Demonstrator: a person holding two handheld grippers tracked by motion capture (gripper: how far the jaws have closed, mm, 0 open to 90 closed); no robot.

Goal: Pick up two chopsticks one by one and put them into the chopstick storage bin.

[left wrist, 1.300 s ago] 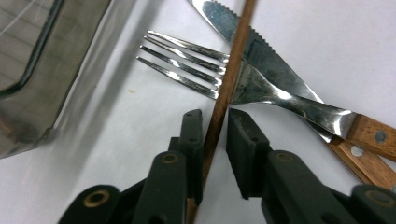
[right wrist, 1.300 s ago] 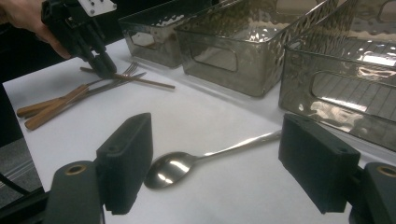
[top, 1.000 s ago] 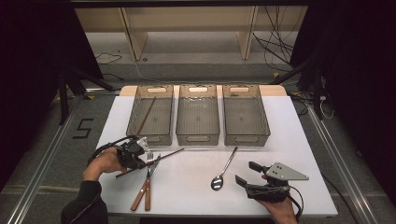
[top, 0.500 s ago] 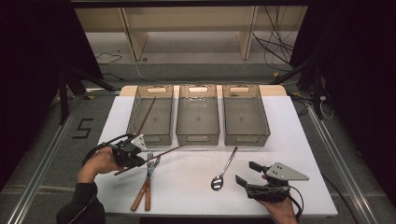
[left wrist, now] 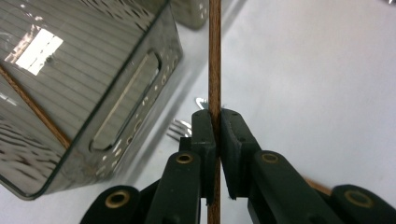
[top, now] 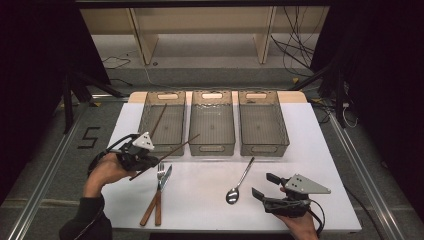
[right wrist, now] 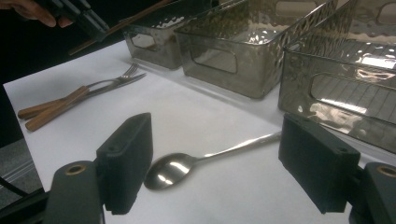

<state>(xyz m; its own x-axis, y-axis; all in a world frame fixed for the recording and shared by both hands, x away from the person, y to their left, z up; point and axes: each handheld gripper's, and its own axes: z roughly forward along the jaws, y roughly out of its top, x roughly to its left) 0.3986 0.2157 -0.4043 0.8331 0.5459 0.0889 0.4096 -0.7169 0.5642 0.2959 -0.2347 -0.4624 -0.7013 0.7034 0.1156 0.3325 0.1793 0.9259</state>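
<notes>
My left gripper (top: 149, 162) is shut on a thin brown chopstick (top: 172, 150), held above the table near the front of the left bin (top: 145, 111). The stick slants up toward the middle bin (top: 212, 148). In the left gripper view the jaws (left wrist: 215, 117) pinch the chopstick (left wrist: 215, 56), which runs straight up between them. A second chopstick (top: 160, 117) lies inside the left bin. My right gripper (top: 263, 185) rests open at the front right. A metal spoon (right wrist: 168, 170) lies on the table between and beyond its jaws (right wrist: 219, 158).
A fork and a knife (top: 159, 186) with wooden handles lie side by side on the white table (top: 320, 150), in front of the left bin. Three grey see-through bins stand in a row at the back, the right bin (top: 262, 120) and the middle one holding nothing. The spoon (top: 240, 180) lies in front of the middle bin.
My left gripper has lifted the chopstick off the table and carried it up and slightly back toward the bins. The right gripper has stayed where it was.
</notes>
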